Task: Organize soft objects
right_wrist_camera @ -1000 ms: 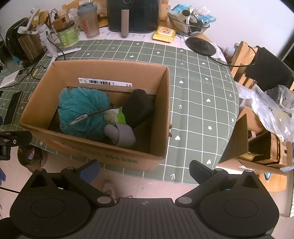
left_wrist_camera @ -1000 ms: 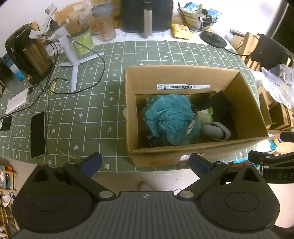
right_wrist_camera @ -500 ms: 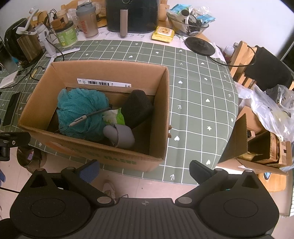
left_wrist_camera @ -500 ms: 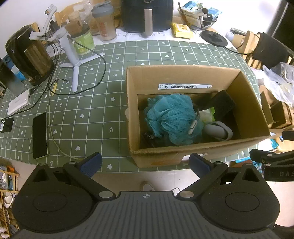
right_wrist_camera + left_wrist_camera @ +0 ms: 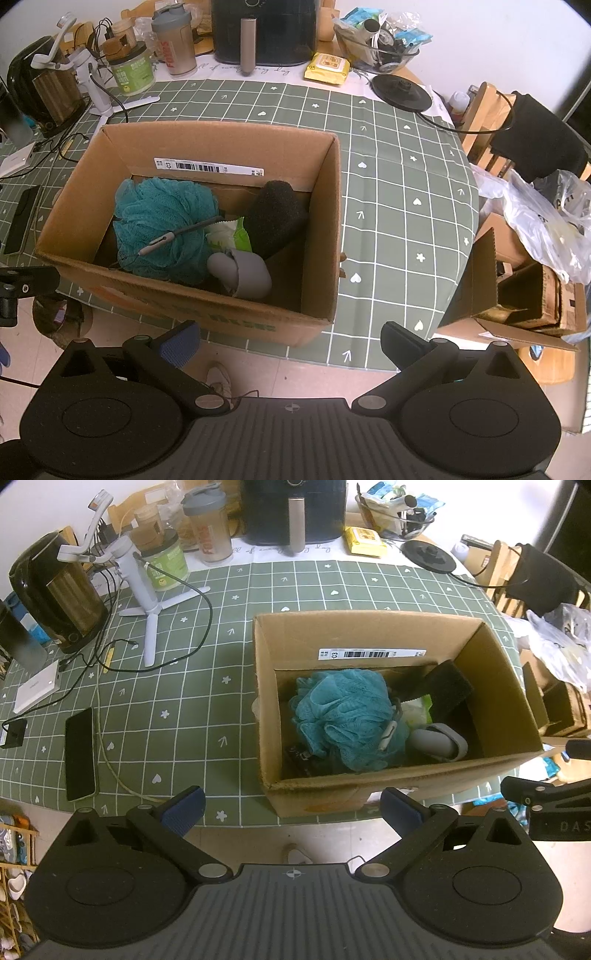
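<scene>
An open cardboard box (image 5: 491,657) (image 5: 325,206) stands at the near edge of the green grid tablecloth. Inside lie a teal mesh bath pouf (image 5: 343,716) (image 5: 162,221), a black sponge block (image 5: 448,688) (image 5: 275,218), a grey soft piece (image 5: 439,742) (image 5: 243,273) and a white-green packet (image 5: 229,234). A grey cord lies across the pouf. My left gripper (image 5: 291,806) is open and empty, held in front of the box off the table edge. My right gripper (image 5: 291,341) is open and empty, also in front of the box.
On the table left of the box are a black phone (image 5: 79,753), cables, a white tripod stand (image 5: 146,602) and a black kettle (image 5: 55,590). An air fryer (image 5: 264,31), jars and a bowl stand at the back. Chairs, bags and a carton (image 5: 524,291) sit right.
Both grippers have drifted slightly back and left; the box sits a little further right in the left wrist view. Box contents have not moved.
</scene>
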`<state>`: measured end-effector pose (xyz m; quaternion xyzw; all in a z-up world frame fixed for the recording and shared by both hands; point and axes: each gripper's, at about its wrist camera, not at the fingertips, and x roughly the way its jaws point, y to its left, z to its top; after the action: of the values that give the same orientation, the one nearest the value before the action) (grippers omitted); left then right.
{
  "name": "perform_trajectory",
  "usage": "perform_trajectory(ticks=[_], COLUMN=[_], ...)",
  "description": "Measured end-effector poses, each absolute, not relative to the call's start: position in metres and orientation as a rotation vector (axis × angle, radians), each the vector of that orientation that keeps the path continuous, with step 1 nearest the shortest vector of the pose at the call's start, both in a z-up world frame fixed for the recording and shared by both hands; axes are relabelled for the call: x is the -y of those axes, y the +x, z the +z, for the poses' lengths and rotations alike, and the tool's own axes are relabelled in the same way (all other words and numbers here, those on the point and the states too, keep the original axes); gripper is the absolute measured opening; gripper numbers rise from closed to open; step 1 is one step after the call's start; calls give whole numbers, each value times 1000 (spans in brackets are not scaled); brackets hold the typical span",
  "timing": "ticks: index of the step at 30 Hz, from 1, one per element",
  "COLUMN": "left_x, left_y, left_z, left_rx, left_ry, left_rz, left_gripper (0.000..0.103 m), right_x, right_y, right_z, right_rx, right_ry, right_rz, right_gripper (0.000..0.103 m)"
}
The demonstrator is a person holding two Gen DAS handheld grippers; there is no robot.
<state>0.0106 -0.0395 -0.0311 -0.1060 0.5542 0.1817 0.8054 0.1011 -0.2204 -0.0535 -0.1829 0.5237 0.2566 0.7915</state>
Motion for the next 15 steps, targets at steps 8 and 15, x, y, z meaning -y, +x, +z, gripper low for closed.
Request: perform_trajectory(ticks=[8,15], left_x=[39,38], left_y=[11,12], left_z=[-30,-30], left_rx=[-1185,-1185], left_ry=[-226,-226], left_rz=[382,380], left_gripper=[103,103], right_x=[219,219], right_y=[102,102], right_z=[-54,-54], right_rx=[-1127,-1127], right_ry=[-391,-392], right_rz=[548,547], right_gripper=[103,103])
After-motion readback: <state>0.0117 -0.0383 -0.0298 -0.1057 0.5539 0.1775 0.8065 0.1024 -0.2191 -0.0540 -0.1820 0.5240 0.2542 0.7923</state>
